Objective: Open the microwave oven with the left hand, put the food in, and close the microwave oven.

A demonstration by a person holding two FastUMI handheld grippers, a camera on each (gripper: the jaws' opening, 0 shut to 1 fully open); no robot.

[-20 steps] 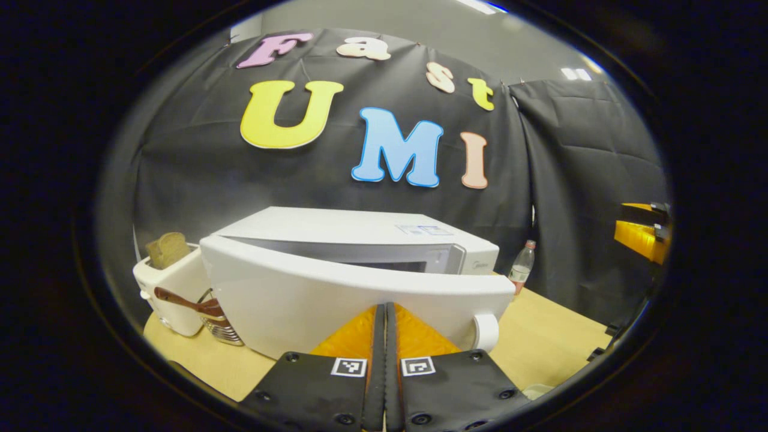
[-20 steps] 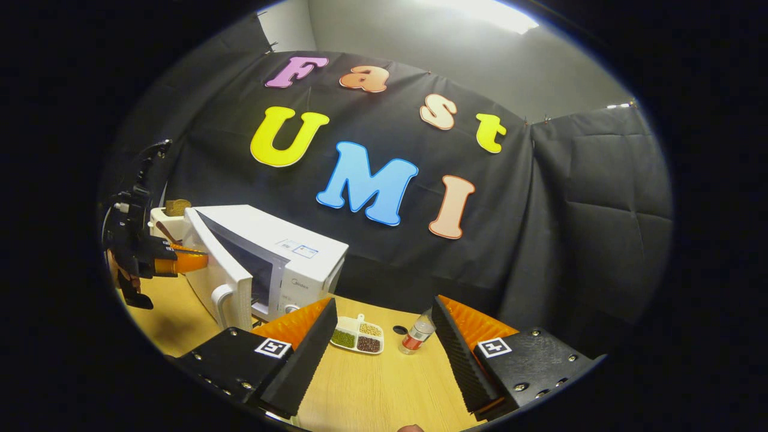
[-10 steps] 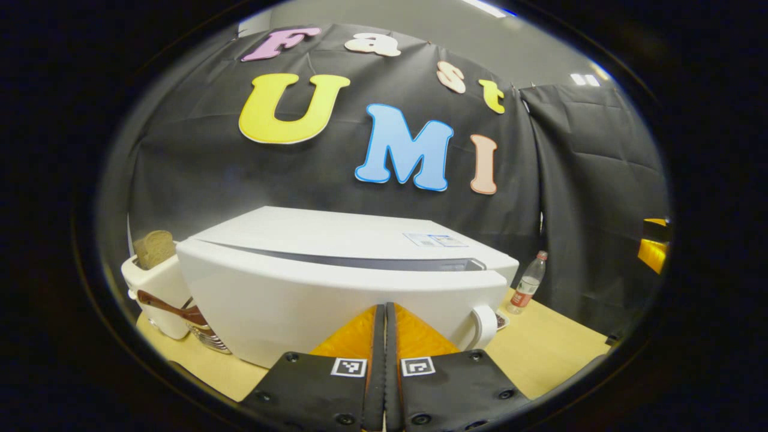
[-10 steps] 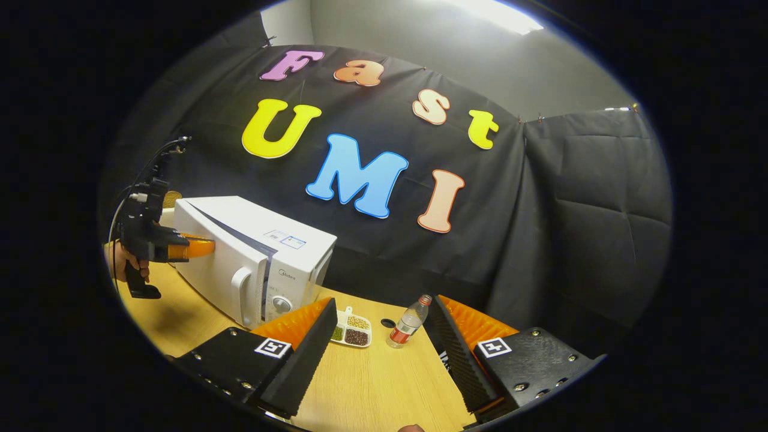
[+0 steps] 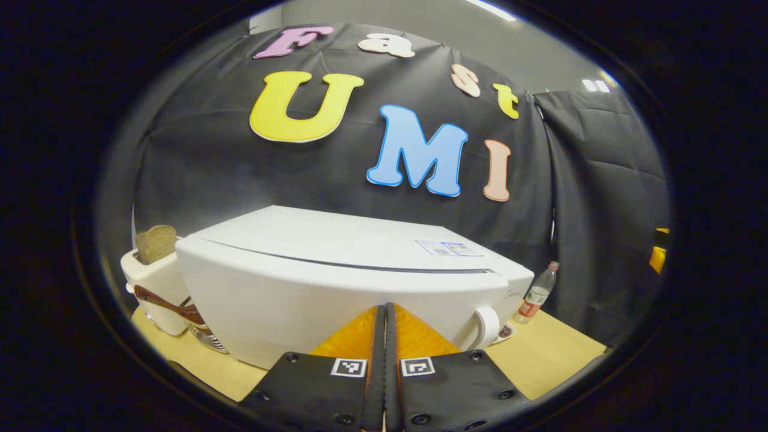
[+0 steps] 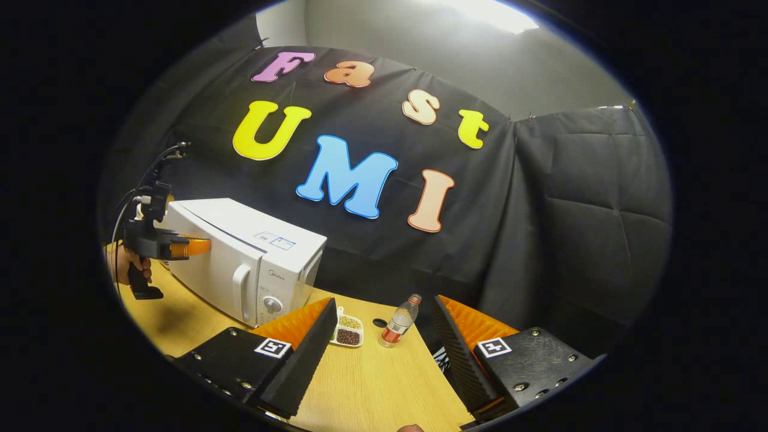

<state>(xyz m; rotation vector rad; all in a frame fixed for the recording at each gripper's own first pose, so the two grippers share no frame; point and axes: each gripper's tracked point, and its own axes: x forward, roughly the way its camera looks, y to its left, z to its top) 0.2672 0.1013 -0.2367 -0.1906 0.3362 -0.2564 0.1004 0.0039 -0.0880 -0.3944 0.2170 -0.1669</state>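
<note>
Left gripper view: left gripper (image 5: 384,309), fingers pressed together, noses flat against the microwave door (image 5: 336,306) — pushing it closed; right gripper (image 6: 384,327) spread, empty.

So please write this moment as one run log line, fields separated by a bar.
stage: closing | microwave door: looks shut | left tool: shut, tips against door | right tool: open, empty, above table

Black cloth wall (image 6: 540,210), wooden table (image 6: 372,384), ceiling light (image 6: 492,12).

Closed left claw (image 5: 384,312) against white microwave door (image 5: 336,303).
</note>
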